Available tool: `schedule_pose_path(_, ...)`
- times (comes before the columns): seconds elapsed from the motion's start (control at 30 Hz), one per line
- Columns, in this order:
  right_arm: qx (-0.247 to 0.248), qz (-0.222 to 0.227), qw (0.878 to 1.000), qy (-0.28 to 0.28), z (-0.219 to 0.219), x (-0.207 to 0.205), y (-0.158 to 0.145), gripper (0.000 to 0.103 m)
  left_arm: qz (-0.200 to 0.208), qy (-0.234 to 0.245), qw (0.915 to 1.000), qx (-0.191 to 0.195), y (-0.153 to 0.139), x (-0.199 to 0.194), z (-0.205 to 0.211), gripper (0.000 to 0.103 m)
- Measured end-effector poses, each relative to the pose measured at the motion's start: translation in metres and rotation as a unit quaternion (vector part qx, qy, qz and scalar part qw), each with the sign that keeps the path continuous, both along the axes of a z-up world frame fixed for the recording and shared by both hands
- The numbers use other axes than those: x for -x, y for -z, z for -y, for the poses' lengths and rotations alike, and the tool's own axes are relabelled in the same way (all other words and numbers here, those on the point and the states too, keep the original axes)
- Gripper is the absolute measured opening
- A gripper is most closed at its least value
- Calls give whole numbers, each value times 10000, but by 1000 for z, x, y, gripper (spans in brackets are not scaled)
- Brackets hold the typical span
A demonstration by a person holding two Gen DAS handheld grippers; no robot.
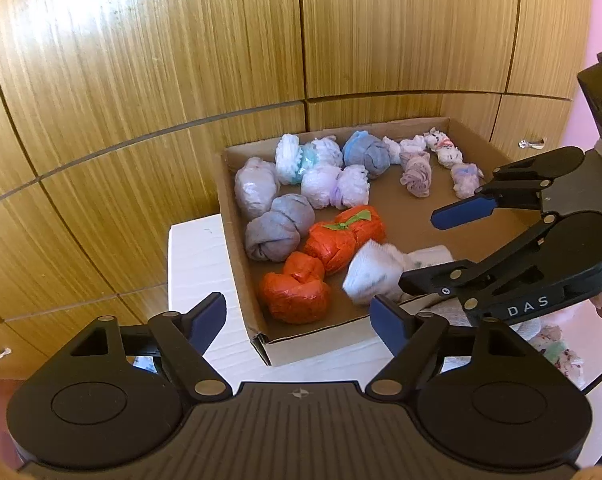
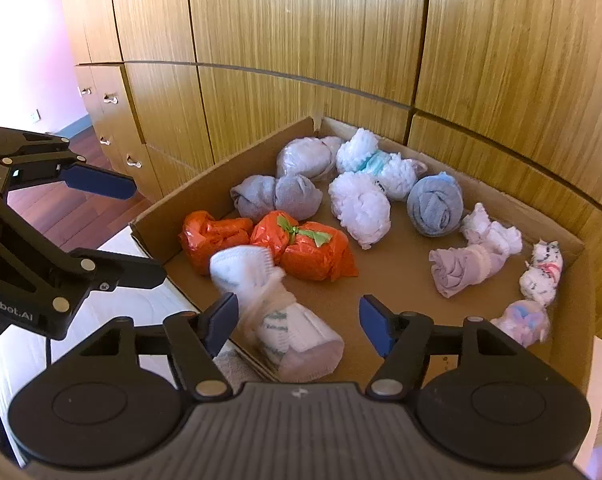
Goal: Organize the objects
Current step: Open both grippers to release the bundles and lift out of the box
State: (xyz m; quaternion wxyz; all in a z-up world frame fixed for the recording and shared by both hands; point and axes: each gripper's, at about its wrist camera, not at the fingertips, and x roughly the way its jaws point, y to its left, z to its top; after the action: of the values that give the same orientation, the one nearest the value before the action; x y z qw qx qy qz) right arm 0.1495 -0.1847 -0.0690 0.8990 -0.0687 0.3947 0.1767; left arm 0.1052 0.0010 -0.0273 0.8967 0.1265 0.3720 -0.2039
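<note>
The right gripper [image 2: 299, 326] has its fingers [image 2: 375, 330] spread, and a white rolled sock bundle [image 2: 277, 304] lies loose between them at the near edge of the cardboard box [image 2: 573, 240], blurred, no pad pressing on it. The left gripper [image 1: 299, 322] is spread wide too, with nothing between its fingers [image 1: 389, 330], and sits near the box's near left corner above the white tabletop [image 1: 197, 264]. Just beyond the white bundle lie two orange bundles [image 2: 301, 246], one with a green tie. Farther in are a grey pair [image 2: 277, 196], several white fluffy bundles [image 2: 359, 204] and a blue-grey roll [image 2: 435, 206]. Toward the right side lie a lilac bundle [image 2: 461, 268] and small patterned ones [image 2: 541, 276]. Wooden cabinet doors [image 2: 301, 20] rise behind the box.
</note>
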Motion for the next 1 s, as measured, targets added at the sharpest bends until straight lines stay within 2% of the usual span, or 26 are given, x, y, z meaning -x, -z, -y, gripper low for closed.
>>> schedule_pose_path(0.13, -43, 121, 9999, 60, 2, 15, -12, 71, 33, -1, 10000, 34, -4, 6, 0, 85)
schedule_pose_path(0.23, -95, 253, 9995, 141, 3, 33, -22, 72, 35, -5, 10000, 56, -5, 11, 0, 85)
schedule_pose_path(0.53, -509, 826, 9937, 556, 10, 109, -50, 81, 21, -26, 9998, 178, -4, 37, 0, 85)
schedule_pose_path(0.67, -562, 1081, 9894, 793, 10, 139, -50, 86, -51, -82, 9998, 195, 0, 47, 4, 86)
schedule_pose_path(1.0, -383, 1386, 9803, 1352, 8, 177, -32, 89, -51, -70, 9996, 252, 5, 64, 23, 86)
